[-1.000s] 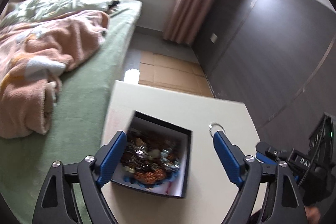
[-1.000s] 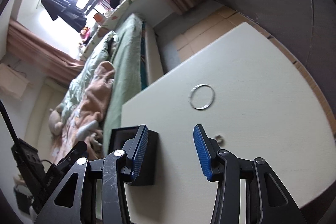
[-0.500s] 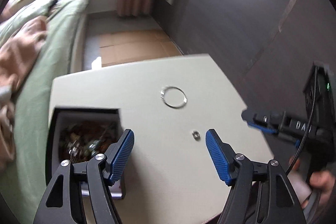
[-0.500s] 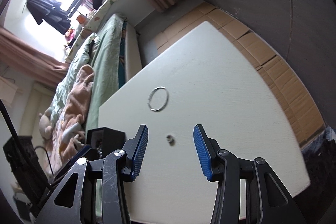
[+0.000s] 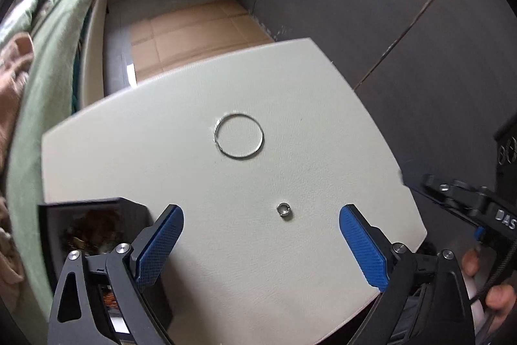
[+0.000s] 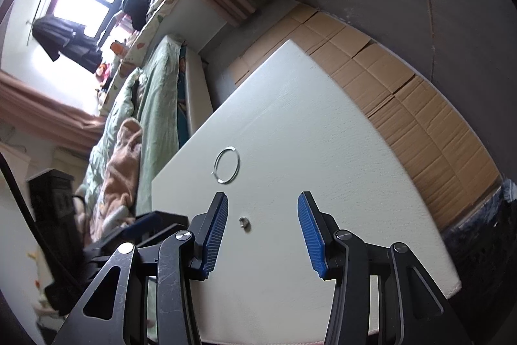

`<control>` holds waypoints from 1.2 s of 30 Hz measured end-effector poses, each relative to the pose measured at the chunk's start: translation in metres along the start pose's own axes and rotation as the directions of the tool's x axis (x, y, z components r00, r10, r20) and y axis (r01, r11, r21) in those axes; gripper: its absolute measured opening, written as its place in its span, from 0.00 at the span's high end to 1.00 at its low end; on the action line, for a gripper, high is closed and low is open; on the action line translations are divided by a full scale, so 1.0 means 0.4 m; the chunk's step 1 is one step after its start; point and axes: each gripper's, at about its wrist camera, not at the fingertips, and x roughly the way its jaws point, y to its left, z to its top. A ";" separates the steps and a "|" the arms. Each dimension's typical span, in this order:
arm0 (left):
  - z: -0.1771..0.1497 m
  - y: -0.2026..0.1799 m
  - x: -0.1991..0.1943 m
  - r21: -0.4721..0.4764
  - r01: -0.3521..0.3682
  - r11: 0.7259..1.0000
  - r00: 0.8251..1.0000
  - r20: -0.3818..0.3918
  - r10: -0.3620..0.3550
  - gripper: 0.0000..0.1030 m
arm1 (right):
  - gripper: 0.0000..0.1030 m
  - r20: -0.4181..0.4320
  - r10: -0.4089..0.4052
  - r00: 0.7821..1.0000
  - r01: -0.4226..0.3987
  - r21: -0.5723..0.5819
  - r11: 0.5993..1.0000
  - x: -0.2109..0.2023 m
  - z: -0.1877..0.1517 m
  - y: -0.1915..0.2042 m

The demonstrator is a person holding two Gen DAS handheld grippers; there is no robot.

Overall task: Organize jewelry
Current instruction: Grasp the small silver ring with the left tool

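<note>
A thin silver bangle [image 5: 239, 136] lies flat on the white table [image 5: 181, 125]; it also shows in the right wrist view [image 6: 227, 166]. A small silver ring [image 5: 283, 210] lies nearer me, seen again in the right wrist view [image 6: 244, 221]. My left gripper [image 5: 258, 243] is open and empty, hovering over the table with the ring just ahead between its fingers. My right gripper [image 6: 262, 231] is open and empty, with the ring just inside its left finger. A black jewelry box [image 5: 84, 235] full of trinkets sits behind my left finger.
A bed with green sheet [image 5: 48, 60] and peach blanket [image 6: 122, 157] runs along the table's left side. A dark wall [image 5: 387, 5] stands to the right. Cardboard [image 6: 404, 80] covers the floor beyond the table. The right gripper's body [image 5: 468, 206] is at the table's right edge.
My left gripper has swung right from above the jewelry box to over the ring and bangle. My right gripper has shifted so the ring now sits between its fingers.
</note>
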 end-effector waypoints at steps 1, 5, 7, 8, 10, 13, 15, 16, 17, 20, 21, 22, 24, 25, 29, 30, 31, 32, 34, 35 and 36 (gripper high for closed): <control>0.001 -0.001 0.014 -0.002 0.003 1.000 1.000 -0.013 -0.003 0.06 | 0.55 0.012 -0.007 1.000 0.007 0.015 1.000 -0.008 0.004 -0.013; -0.005 -0.011 0.048 0.011 0.026 1.000 0.999 -0.037 -0.026 0.06 | 0.55 0.040 -0.007 0.999 0.004 0.075 0.997 -0.029 0.016 -0.055; -0.007 -0.017 0.062 0.007 0.023 1.000 0.999 -0.034 -0.023 0.06 | 0.55 0.048 -0.008 0.999 0.004 0.099 0.995 -0.036 0.021 -0.073; -0.007 -0.022 0.063 0.020 0.016 1.000 0.999 -0.034 -0.016 0.06 | 0.55 0.050 -0.007 0.999 0.002 0.115 0.993 -0.038 0.023 -0.085; -0.007 -0.053 0.063 0.086 -0.005 0.996 1.000 -0.021 0.006 0.18 | 0.55 0.042 -0.002 0.999 -0.004 0.141 0.990 -0.036 0.025 -0.102; -0.009 -0.073 0.082 0.126 -0.026 0.992 0.999 -0.041 0.032 0.56 | 0.55 0.029 0.021 0.999 -0.026 0.169 0.985 -0.031 0.025 -0.116; -0.013 -0.072 0.107 0.123 -0.002 0.992 0.997 -0.078 0.012 0.70 | 0.55 0.024 0.022 0.999 -0.026 0.173 0.985 -0.028 0.025 -0.119; -0.015 -0.071 0.121 0.127 0.003 0.992 0.995 -0.097 0.009 0.70 | 0.55 0.022 0.021 1.000 -0.024 0.172 0.985 -0.026 0.024 -0.118; -0.018 -0.072 0.128 0.134 -0.004 0.991 0.995 -0.102 0.018 0.70 | 0.55 0.018 0.020 1.000 -0.023 0.172 0.985 -0.023 0.023 -0.117; -0.023 -0.076 0.136 0.154 -0.023 0.988 0.994 -0.103 0.039 0.70 | 0.55 0.007 0.024 1.000 -0.025 0.167 0.986 -0.015 0.020 -0.111; -0.026 -0.077 0.136 0.161 -0.023 0.987 0.994 -0.101 0.040 0.70 | 0.55 0.004 0.024 1.000 -0.024 0.165 0.986 -0.014 0.020 -0.111; -0.027 -0.078 0.135 0.165 -0.025 0.986 0.994 -0.099 0.042 0.70 | 0.55 0.002 0.023 1.000 -0.023 0.164 0.986 -0.011 0.020 -0.109; -0.030 -0.082 0.135 0.174 -0.036 0.984 0.995 -0.089 0.052 0.73 | 0.55 0.000 0.022 1.000 -0.022 0.166 0.986 -0.010 0.019 -0.110; -0.031 -0.086 0.136 0.183 -0.051 0.982 0.994 -0.083 0.067 0.77 | 0.55 -0.001 0.021 1.000 -0.021 0.169 0.985 -0.009 0.019 -0.113; -0.047 -0.114 0.137 0.244 -0.102 0.964 0.991 -0.057 0.119 0.78 | 0.55 -0.003 0.017 1.000 -0.016 0.177 0.984 -0.007 0.018 -0.115; -0.047 -0.114 0.136 0.246 -0.105 0.964 0.991 -0.053 0.121 0.79 | 0.55 -0.003 0.014 1.000 -0.014 0.177 0.984 -0.007 0.016 -0.114; -0.047 -0.114 0.135 0.245 -0.104 0.964 0.991 -0.051 0.120 0.80 | 0.55 -0.002 0.010 1.000 -0.010 0.177 0.984 -0.006 0.016 -0.113; -0.048 -0.112 0.134 0.245 -0.108 0.964 0.991 -0.048 0.124 0.83 | 0.55 -0.001 0.004 1.000 -0.004 0.176 0.984 -0.005 0.016 -0.111; -0.048 -0.105 0.132 0.233 -0.099 0.967 0.992 -0.047 0.113 0.88 | 0.55 -0.002 -0.008 1.000 0.008 0.167 0.986 0.000 0.017 -0.103; -0.047 -0.100 0.131 0.225 -0.090 0.970 0.993 -0.049 0.103 0.88 | 0.55 -0.005 -0.016 1.000 0.016 0.157 0.987 0.005 0.016 -0.094; -0.045 -0.094 0.129 0.213 -0.078 0.974 0.994 -0.052 0.091 0.88 | 0.55 -0.008 -0.020 1.000 0.021 0.148 0.989 0.009 0.015 -0.087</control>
